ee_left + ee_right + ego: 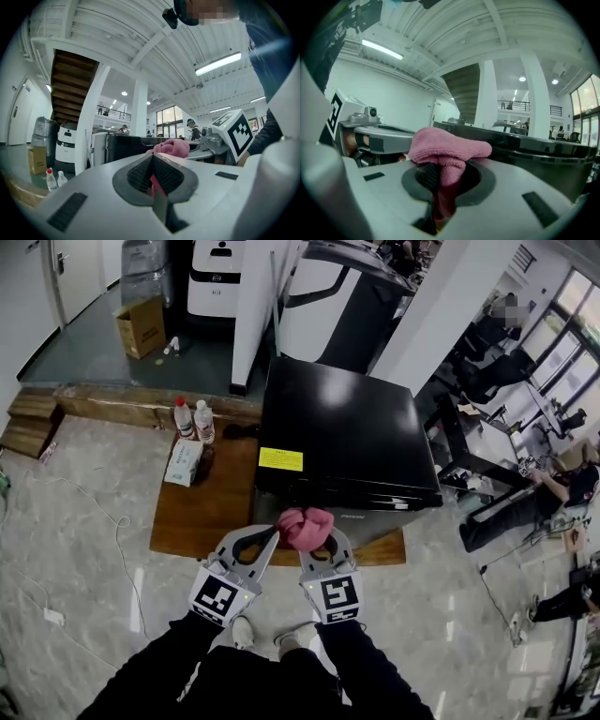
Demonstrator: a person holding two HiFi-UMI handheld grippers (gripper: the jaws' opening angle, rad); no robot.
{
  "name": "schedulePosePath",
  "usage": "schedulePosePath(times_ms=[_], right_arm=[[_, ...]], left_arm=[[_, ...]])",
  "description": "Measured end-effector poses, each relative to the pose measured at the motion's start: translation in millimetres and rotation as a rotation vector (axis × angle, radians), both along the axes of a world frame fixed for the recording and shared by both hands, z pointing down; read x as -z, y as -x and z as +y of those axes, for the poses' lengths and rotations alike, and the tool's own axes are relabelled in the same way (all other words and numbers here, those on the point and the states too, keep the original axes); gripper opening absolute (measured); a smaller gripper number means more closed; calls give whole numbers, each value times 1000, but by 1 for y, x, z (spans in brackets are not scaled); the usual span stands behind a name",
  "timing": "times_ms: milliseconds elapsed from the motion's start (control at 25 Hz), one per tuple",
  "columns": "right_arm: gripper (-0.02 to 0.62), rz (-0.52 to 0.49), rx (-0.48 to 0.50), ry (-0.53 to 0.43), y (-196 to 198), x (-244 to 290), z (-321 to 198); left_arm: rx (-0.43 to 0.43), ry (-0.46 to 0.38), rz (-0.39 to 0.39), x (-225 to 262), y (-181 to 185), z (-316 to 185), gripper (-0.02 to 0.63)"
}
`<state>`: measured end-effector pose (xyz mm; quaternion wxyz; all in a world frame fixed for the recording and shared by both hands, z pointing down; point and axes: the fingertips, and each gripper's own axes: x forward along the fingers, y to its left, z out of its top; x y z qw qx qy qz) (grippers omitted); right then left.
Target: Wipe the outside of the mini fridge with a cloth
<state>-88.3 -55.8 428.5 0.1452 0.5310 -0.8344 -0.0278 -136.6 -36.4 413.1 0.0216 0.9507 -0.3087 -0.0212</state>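
Within right tool (322,542), cloth (302,524) (pink)

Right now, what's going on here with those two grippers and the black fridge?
A person faces a black mini fridge on a low wooden platform. The right gripper is shut on a bunched pink cloth, held near the fridge's front top edge. The left gripper is shut beside it, a pink sliver between its jaws, seemingly a corner of that cloth. Contact with the fridge is unclear.

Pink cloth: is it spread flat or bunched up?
Bunched up: the cloth is a crumpled wad pinched in the right claw.
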Motion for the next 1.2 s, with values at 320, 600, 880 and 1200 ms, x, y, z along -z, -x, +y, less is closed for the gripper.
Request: schedulePosePath(times_ms=[320,600,880,1200], right_arm=[[61,-69,22,23,3,-11,-20],[60,-48,7,25,2,-30,-22],[58,37,-21,-28,1,-66,-22],[58,102,-15,14,0,-137,-21]], left_arm=[[51,9,-1,-18,-1,-18,6],[89,54,-19,-41,0,-24,6],[75,21,21,-79,-2,-23,6],[105,71,-27,-148,-1,-24,6]])
